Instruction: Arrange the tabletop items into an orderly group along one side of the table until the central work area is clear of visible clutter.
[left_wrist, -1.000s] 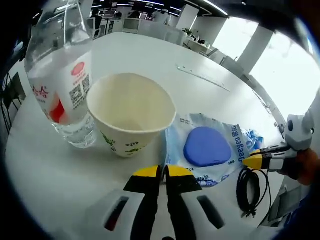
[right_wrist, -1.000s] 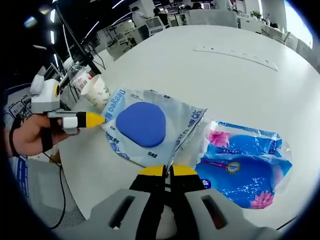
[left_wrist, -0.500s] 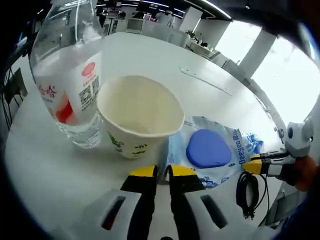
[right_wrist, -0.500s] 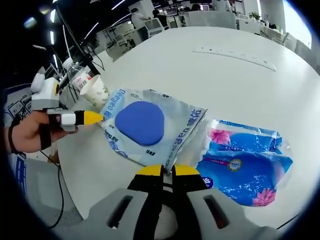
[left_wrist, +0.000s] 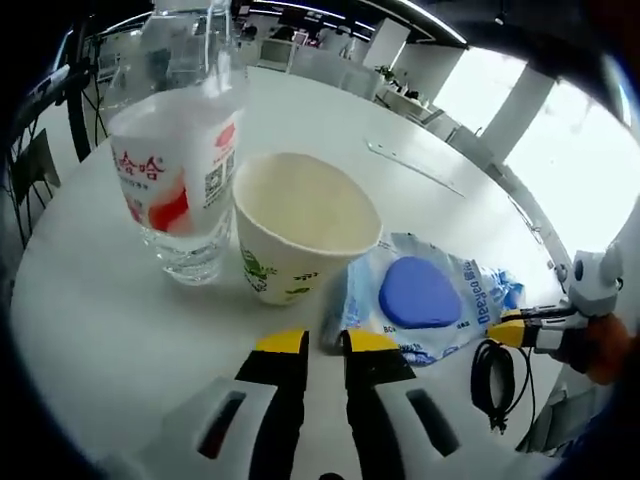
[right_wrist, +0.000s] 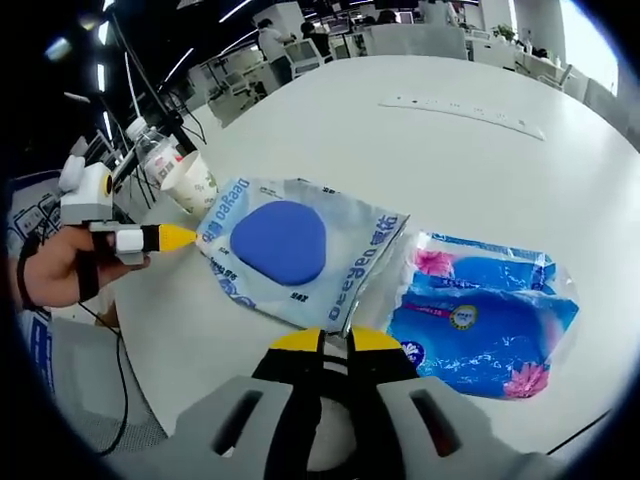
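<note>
Two things stand just ahead of the left gripper (left_wrist: 323, 343) in the left gripper view: a paper cup (left_wrist: 300, 237) and a clear water bottle (left_wrist: 185, 170) touching it, both upright on the white counter (left_wrist: 120, 320). Its jaws are slightly spread, holding nothing, beside the corner of a clear packet with a blue pad (left_wrist: 420, 300). A black cable (left_wrist: 497, 378) lies near.

In the right gripper view, the right gripper (right_wrist: 335, 340) is pressed together at that packet's (right_wrist: 290, 250) edge; whether it pinches the film I cannot tell. A blue tissue pack (right_wrist: 480, 315) lies beside it.
</note>
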